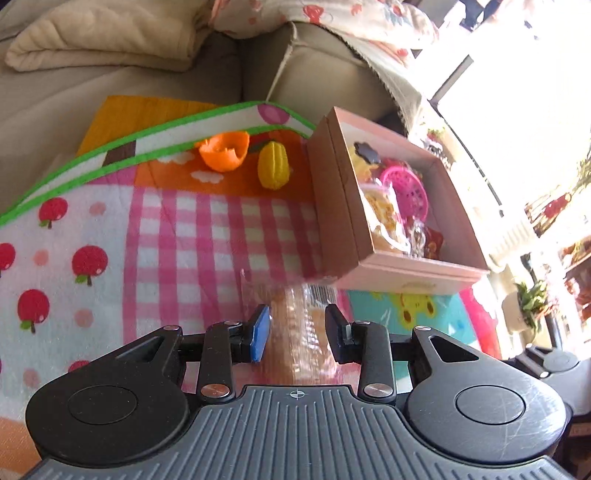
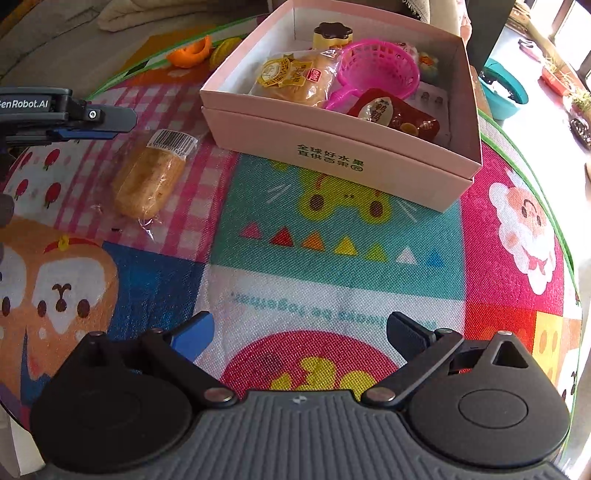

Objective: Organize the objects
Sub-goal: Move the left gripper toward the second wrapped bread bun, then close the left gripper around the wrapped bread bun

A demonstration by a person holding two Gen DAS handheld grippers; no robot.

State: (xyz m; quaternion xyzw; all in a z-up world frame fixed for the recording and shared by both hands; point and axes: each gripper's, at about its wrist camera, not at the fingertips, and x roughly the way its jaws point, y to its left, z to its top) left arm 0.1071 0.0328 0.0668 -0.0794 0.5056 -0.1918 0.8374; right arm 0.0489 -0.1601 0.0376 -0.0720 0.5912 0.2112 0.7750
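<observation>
A wrapped bread roll (image 2: 149,177) with a barcode label lies on the colourful mat, left of the pink box (image 2: 332,162). In the left wrist view the roll (image 1: 301,332) sits between the fingers of my left gripper (image 1: 298,328), which stand apart on either side of it, just above it. The left gripper also shows in the right wrist view (image 2: 92,123). The box (image 1: 406,273) holds a wrapped bun (image 2: 295,79), a pink toy basket (image 2: 376,68), a red snack packet (image 2: 395,114) and a pudding toy (image 2: 332,33). My right gripper (image 2: 301,332) is open and empty over the mat.
An orange toy peel (image 1: 225,149) and a yellow starfruit toy (image 1: 272,164) lie on the mat (image 1: 184,240) at its far edge. A beige sofa (image 1: 110,85) with a folded blanket stands behind. A teal bowl (image 2: 504,88) and plants sit beyond the box.
</observation>
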